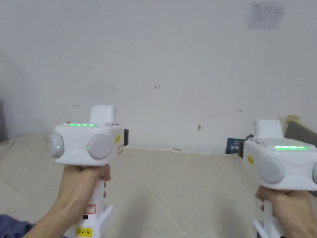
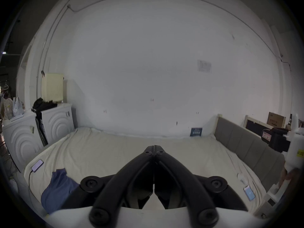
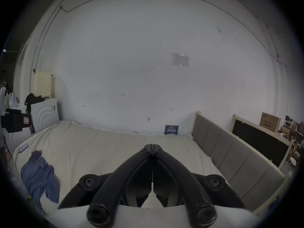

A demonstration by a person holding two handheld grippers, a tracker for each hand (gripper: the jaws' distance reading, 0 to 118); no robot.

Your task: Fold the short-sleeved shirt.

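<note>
Head view: both hands hold white grippers up over a cream bed (image 1: 173, 186), the left gripper (image 1: 126, 138) at 9 o'clock and the right gripper (image 1: 241, 148) at 3 o'clock, well apart. In each gripper's own view the jaws meet tip to tip with nothing between them: left gripper (image 2: 154, 146), right gripper (image 3: 152, 145). The blue short-sleeved shirt (image 3: 39, 170) lies crumpled on the bed at 8 o'clock, beside a phone (image 2: 37, 165) near the bed's edge. A grey headboard (image 3: 230, 151) runs at 3 o'clock.
</note>
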